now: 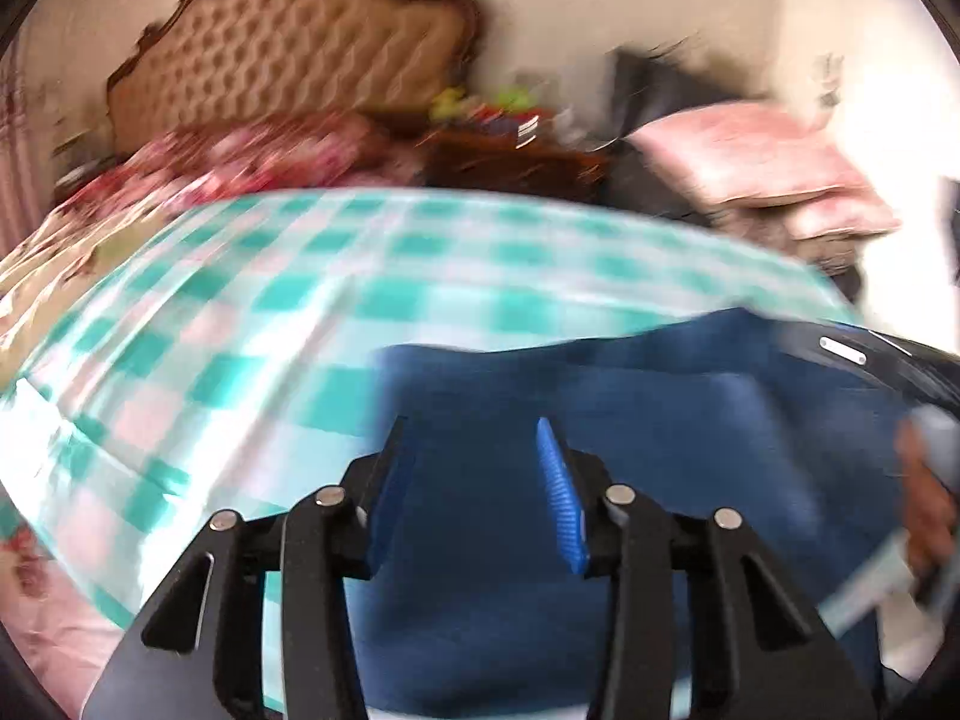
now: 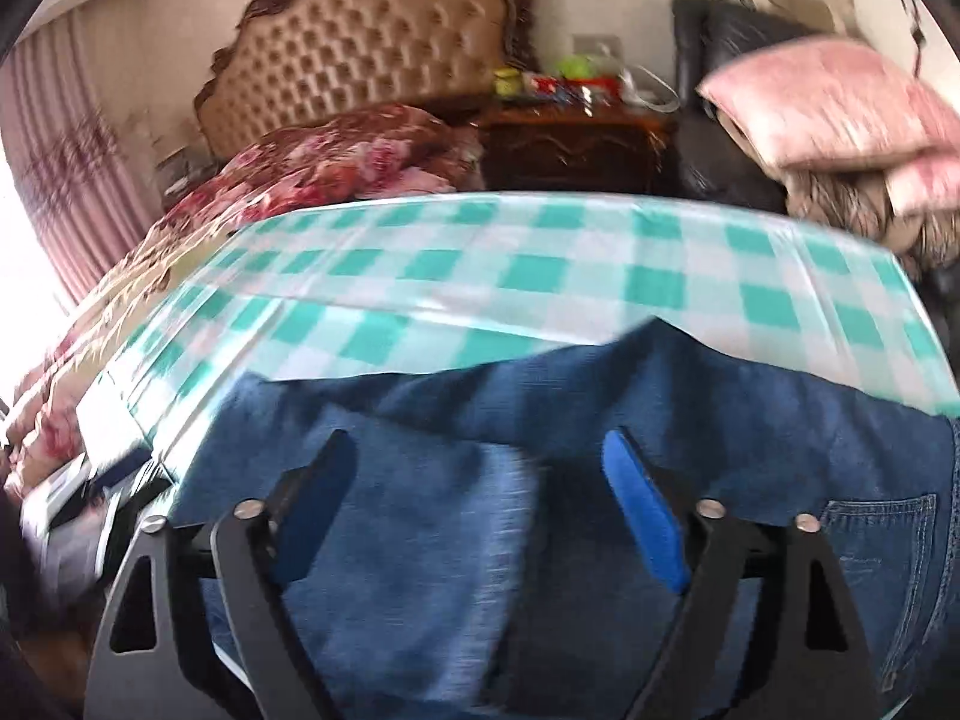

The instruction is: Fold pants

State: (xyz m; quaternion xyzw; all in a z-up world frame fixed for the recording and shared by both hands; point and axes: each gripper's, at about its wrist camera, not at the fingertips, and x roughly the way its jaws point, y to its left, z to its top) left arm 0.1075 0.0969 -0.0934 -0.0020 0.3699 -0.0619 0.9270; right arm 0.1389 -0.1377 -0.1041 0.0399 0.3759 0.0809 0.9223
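Blue denim pants (image 1: 630,396) lie on a table with a green-and-white checked cloth (image 1: 270,312). My left gripper (image 1: 474,438) is open above the pants, near their left edge, with nothing between its blue pads. In the right wrist view the pants (image 2: 420,516) fill the near part of the table (image 2: 540,276), with a back pocket (image 2: 882,540) at the right. My right gripper (image 2: 477,450) is wide open above the denim and holds nothing. Both views are motion-blurred.
A bed with a tufted headboard (image 2: 372,54) and floral bedding (image 2: 336,162) stands behind the table. A dark wooden nightstand (image 2: 570,144) with small items sits beside it. Pink pillows (image 2: 840,108) are stacked on a black chair at the right. The other gripper and hand (image 1: 924,480) show at the right edge.
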